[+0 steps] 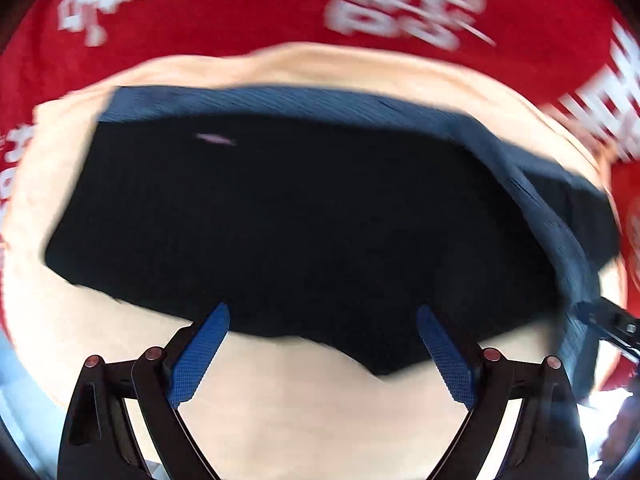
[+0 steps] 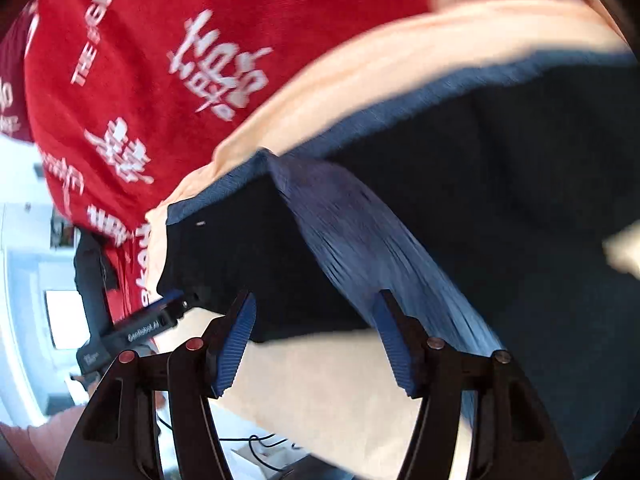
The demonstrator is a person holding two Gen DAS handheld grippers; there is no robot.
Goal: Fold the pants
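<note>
Dark navy pants (image 1: 300,216) lie folded on a peach cloth (image 1: 304,392), filling the middle of the left wrist view, with a ribbed band (image 1: 304,100) along their upper edge. A red cloth with white lettering (image 1: 240,8) spreads beyond, across the top of the frame. The left gripper (image 1: 322,354) hangs over the pants' lower edge, jaws spread wide, nothing between them. In the right wrist view the right gripper (image 2: 314,344) stands partly spread — a lighter blue ribbed fold (image 2: 360,240) runs toward it, not pinched. Both views are blurred.
</note>
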